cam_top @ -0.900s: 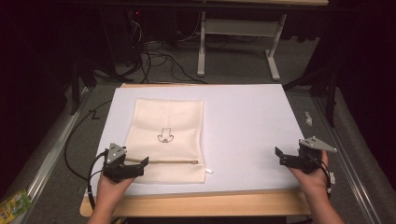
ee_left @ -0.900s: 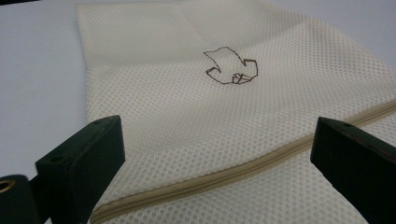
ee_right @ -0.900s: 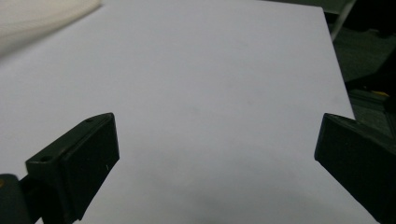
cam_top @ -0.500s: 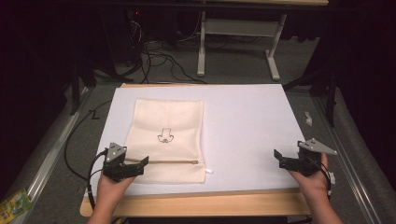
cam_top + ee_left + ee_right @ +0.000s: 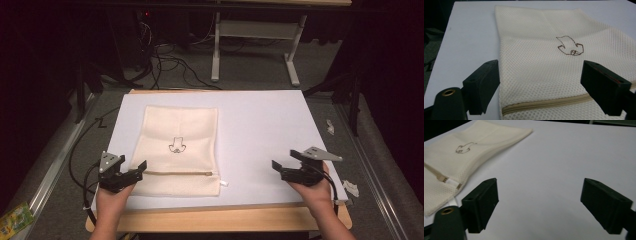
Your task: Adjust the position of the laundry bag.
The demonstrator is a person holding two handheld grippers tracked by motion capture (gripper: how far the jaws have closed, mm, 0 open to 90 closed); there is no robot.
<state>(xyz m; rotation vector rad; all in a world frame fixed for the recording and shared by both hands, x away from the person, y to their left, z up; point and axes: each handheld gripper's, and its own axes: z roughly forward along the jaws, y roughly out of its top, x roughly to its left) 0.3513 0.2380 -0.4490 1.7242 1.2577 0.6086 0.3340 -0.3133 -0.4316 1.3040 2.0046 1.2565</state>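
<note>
1. A cream mesh bag (image 5: 177, 150) lies flat on the left half of the white board (image 5: 270, 130). Its near end reaches almost to the person's edge of the board. A tan zipper (image 5: 175, 173) runs across the bag close to that end.

2. The left gripper (image 5: 131, 175) sits at the bag's near left corner, right by the end of the zipper. Its jaws are wide apart and hold nothing.

3. The right gripper (image 5: 283, 171) is well apart from the bag, over the bare right side of the board. Its jaws are wide apart too, with nothing between them.

4. I think this is the very start of the job. Both grippers are ready, but neither has a grip on the bag yet.

5. The next move, I guess, is to grab the bag. The left gripper is close and needs only a small push to pinch the corner or the zipper end. The right gripper must travel left to reach the little white pull tab (image 5: 224, 183) at the zipper's other end.

6. The left gripper view shows the tiny holes in the mesh and the small brown stitched drawing (image 5: 570, 46) up close. The high view shows that drawing only as a little mark.

7. The right gripper view shows the zipper's end stops and the white tab (image 5: 452, 184) from the side.

8. The high view shows both hands together and how far apart they are.
</note>
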